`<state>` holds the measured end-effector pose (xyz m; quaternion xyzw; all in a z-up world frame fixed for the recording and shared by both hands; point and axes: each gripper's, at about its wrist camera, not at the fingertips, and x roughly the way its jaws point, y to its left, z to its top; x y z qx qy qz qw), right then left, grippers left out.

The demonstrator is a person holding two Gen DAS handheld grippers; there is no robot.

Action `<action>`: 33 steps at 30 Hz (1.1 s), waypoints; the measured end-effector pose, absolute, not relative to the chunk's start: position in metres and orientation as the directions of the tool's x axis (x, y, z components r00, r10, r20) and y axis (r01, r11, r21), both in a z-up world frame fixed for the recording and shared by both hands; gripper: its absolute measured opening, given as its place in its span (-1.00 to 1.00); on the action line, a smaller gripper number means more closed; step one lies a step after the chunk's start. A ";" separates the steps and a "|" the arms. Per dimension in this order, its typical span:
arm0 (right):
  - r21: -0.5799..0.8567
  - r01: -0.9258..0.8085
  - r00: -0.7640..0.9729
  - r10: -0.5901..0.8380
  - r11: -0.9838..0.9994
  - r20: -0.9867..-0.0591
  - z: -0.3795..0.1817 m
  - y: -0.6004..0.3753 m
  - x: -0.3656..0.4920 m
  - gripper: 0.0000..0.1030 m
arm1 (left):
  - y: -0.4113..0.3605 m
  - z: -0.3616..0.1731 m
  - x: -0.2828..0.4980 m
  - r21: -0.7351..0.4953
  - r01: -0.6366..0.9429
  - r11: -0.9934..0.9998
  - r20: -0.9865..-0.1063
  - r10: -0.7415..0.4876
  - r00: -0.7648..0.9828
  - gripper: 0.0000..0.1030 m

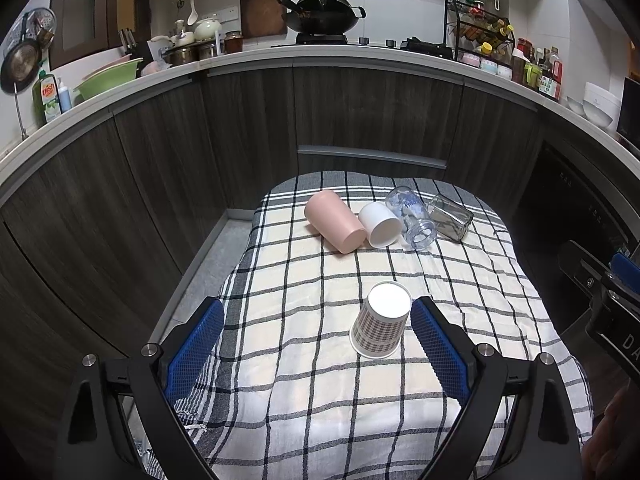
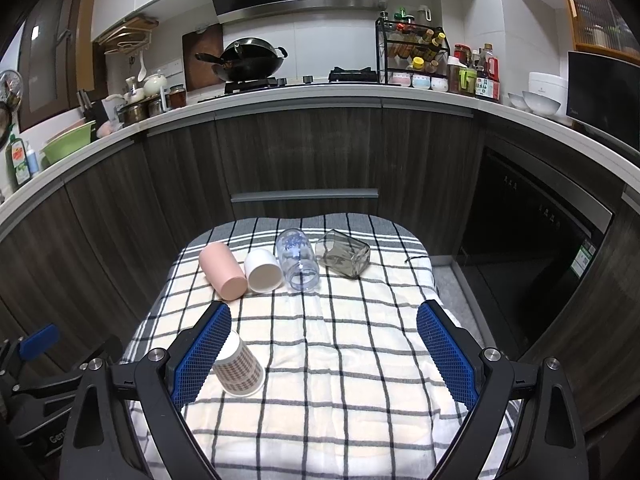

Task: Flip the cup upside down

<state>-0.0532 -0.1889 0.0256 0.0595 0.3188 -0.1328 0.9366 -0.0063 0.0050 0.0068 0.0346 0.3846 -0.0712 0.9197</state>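
Left wrist view: checked paper cup [image 1: 380, 322] stands inverted, left gripper [image 1: 316, 332] spread wide, empty.
Right gripper [image 2: 323, 338] likewise released; a careless swing could topple it.

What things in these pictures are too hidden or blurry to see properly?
- Checked paper cup: right wrist view, its top is hidden behind a blue finger pad.
- Clear printed glass: both views, the lettering is too small to read.
- Right gripper: left wrist view, cut off by the picture's edge.
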 end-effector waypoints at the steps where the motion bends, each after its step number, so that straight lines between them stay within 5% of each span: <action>1: 0.027 0.287 0.761 -0.211 0.958 -0.613 0.025 -0.189 -0.054 0.83 | 0.005 0.006 -0.006 0.009 0.159 0.987 -0.713 -0.105 0.693 0.86; 33: 0.030 0.288 0.759 -0.210 0.957 -0.616 0.023 -0.190 -0.052 0.83 | 0.000 0.002 -0.004 -0.011 0.176 0.984 -0.744 -0.125 0.656 0.86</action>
